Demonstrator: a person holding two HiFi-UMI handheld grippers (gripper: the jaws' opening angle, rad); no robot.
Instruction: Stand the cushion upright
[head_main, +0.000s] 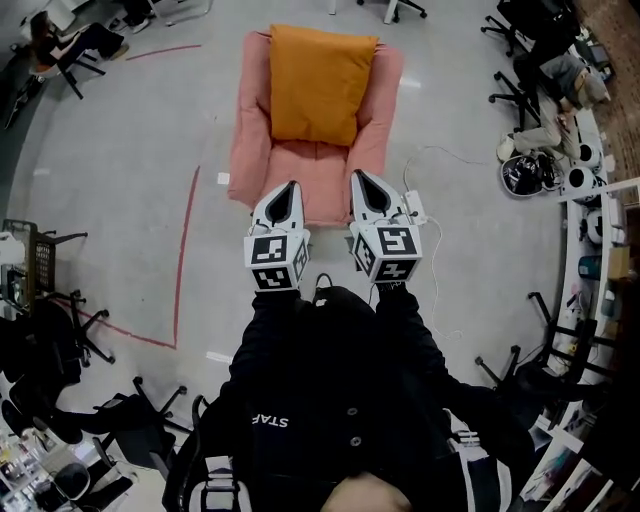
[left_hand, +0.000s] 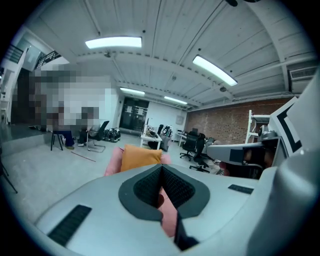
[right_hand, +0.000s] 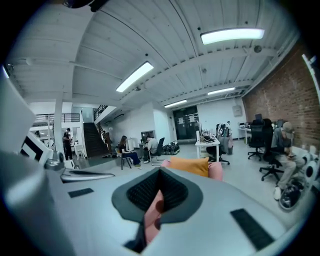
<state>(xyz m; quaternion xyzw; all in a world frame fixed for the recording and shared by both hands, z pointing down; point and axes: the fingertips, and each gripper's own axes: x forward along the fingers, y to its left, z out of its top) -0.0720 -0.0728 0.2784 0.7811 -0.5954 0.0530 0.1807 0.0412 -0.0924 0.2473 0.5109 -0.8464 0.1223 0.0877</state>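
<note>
- Presently, the orange cushion stands on edge on the seat of the pink armchair, its back against the backrest. In both gripper views its top edge rises above the chair's arms.
- The armchair sits on a grey floor, with red tape lines to its left in the head view.
- Left gripper: jaws closed together, nothing gripped. It is held out in front of the person, tip towards the armchair's front edge, well apart from the cushion.
- Right gripper: jaws likewise closed on nothing. It is just beside the left one, pointing the same way and clear of the cushion.
- The person's dark sleeves run back from both grippers.
- Office chairs stand round the room's margins.
</note>
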